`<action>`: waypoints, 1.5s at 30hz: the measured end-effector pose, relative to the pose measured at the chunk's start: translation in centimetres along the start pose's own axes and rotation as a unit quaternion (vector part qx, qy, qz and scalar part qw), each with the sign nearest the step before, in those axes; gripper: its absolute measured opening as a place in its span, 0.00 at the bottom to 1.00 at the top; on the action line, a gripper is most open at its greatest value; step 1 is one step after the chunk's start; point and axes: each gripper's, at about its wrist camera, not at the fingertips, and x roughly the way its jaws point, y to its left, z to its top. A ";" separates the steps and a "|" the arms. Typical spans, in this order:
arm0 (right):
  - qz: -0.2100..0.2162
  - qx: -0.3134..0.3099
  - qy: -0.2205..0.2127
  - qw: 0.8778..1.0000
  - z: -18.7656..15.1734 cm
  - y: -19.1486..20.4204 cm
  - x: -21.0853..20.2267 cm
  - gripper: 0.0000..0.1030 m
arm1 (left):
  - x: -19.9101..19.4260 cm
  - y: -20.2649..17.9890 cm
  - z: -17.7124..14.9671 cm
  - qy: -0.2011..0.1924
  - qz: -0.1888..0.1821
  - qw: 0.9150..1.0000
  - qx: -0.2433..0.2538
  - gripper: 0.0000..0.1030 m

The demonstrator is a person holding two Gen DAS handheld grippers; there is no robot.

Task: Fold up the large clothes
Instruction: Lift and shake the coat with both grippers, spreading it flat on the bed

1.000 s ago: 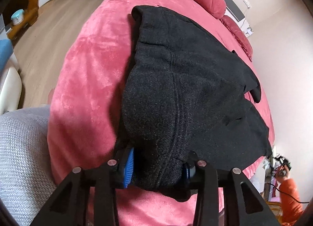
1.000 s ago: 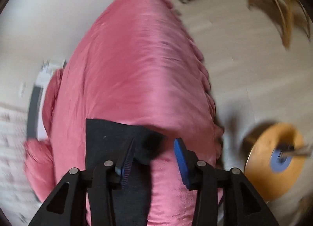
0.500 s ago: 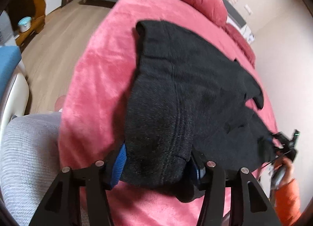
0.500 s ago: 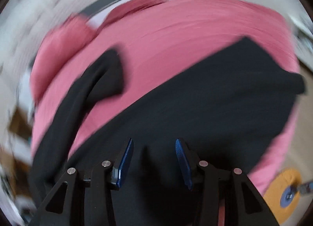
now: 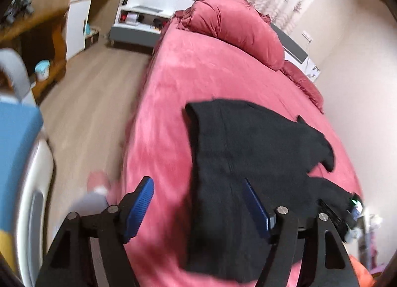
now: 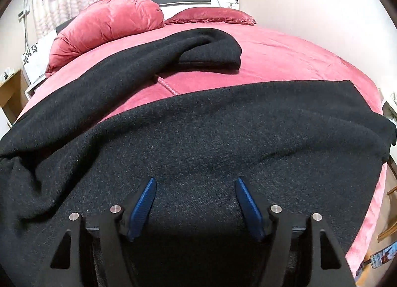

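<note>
A large black knitted garment (image 5: 253, 163) lies spread on the pink bed (image 5: 188, 83). In the left wrist view my left gripper (image 5: 197, 182) hovers above its near edge, jaws opening, the cloth lying below and clear of the blue pads (image 5: 139, 207). In the right wrist view the same black garment (image 6: 223, 138) fills the lower half, with one sleeve (image 6: 193, 48) stretched toward the pillows. My right gripper (image 6: 196, 185) hangs just over the cloth, jaws opening, nothing pinched between them.
A pink bolster (image 6: 106, 26) and a flat pillow (image 6: 211, 15) lie at the headboard. Wooden floor (image 5: 94, 93), a white shelf unit (image 5: 141, 19) and a wooden desk (image 5: 32, 34) stand left of the bed. A blue and white object (image 5: 17, 153) sits close at the left.
My left gripper let go of the garment's edge, opened and lifted back. My right gripper swung across the bed, rolled upright over the black cloth, and its jaws spread wider.
</note>
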 end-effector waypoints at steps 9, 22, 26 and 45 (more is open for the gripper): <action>-0.006 -0.004 -0.003 1.000 -0.3 0.5 -0.4 0.68 | 13.7 -1.5 8.9 0.062 0.021 0.997 -0.032 0.71; -0.014 -0.011 -0.002 1.000 -0.2 0.6 -0.3 0.69 | 13.4 -5.0 12.8 -0.049 0.099 0.988 0.109 0.24; -0.016 -0.013 -0.001 1.000 -0.2 0.7 -0.3 0.70 | 17.9 -3.1 11.2 0.006 0.162 0.978 0.133 0.32; 0.003 -0.018 0.040 0.999 1.2 0.5 -0.7 0.71 | 15.2 -12.7 4.7 -0.036 0.096 0.984 0.145 0.88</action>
